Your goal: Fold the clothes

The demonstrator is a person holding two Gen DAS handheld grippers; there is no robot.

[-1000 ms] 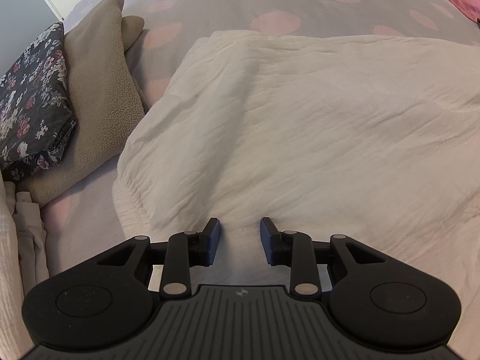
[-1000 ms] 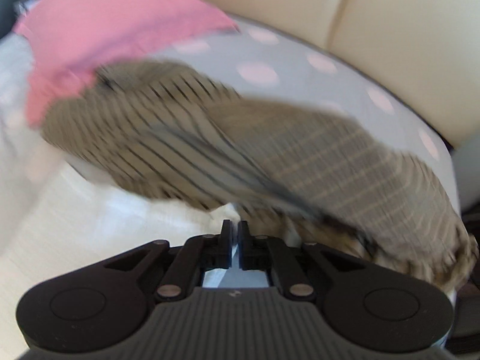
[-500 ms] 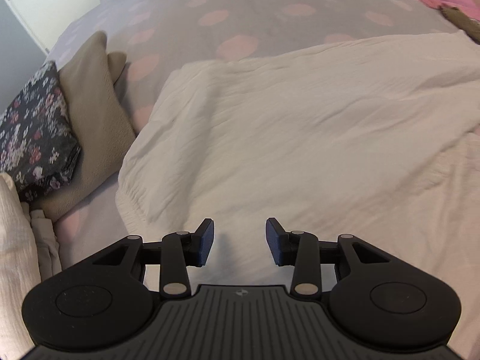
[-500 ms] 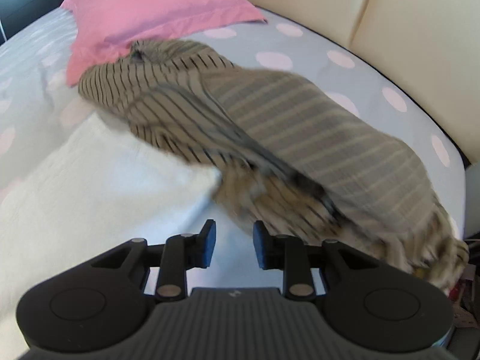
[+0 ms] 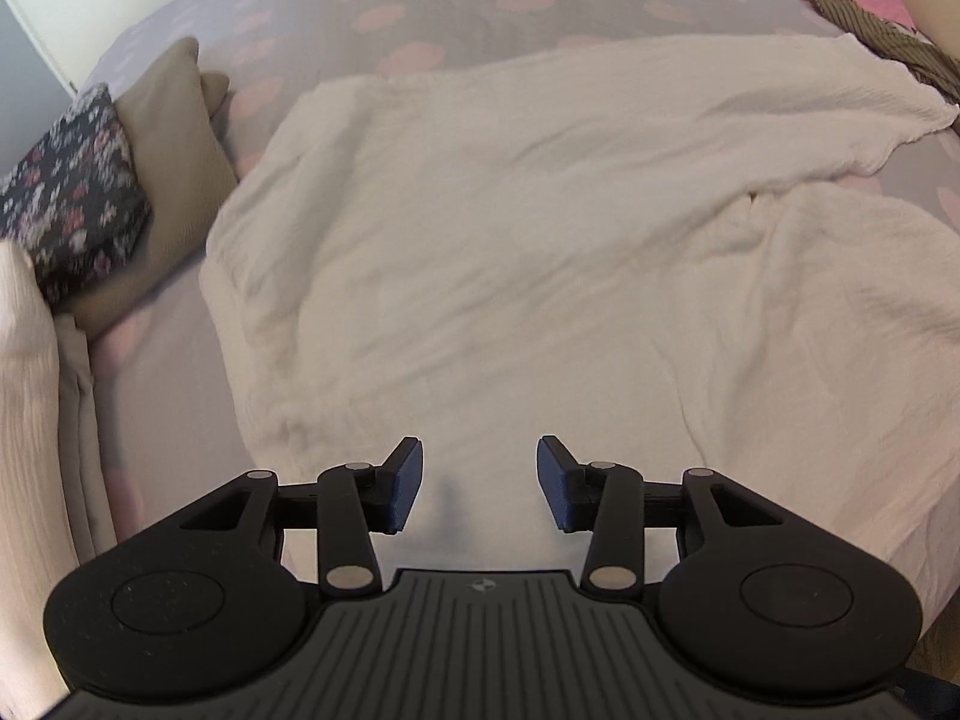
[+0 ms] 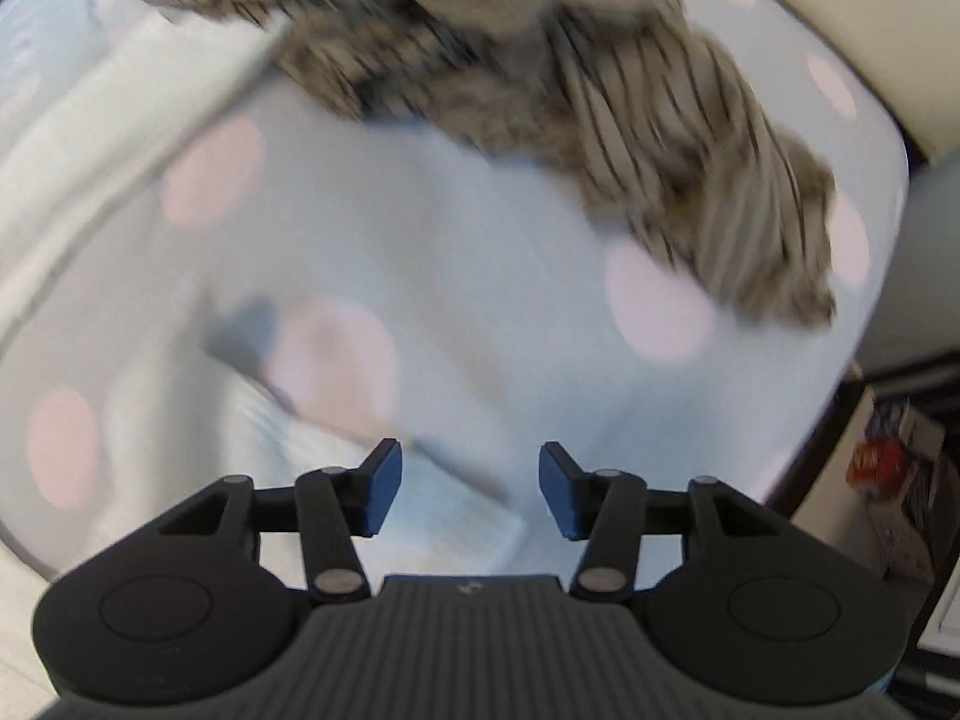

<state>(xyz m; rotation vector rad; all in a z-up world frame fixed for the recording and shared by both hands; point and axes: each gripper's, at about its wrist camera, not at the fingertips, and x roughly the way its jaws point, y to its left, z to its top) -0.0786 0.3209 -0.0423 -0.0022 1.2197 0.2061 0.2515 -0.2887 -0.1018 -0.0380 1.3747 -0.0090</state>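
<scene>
The left wrist camera is looking steeply down along its black two-finger left gripper (image 5: pixel 479 483), sitting fairly near above a rumpled cream-white crinkled garment (image 5: pixel 540 252) spread on a grey bedsheet with pink dots (image 5: pixel 456 6). The right wrist camera is likewise facing steeply down past the black right gripper (image 6: pixel 470 491), close over the dotted sheet (image 6: pixel 480 252), its picture blurring. Both views are sharing the sheet, the white garment (image 6: pixel 102 144) and a crumpled beige black-striped garment (image 5: pixel 894 42) (image 6: pixel 630 96).
</scene>
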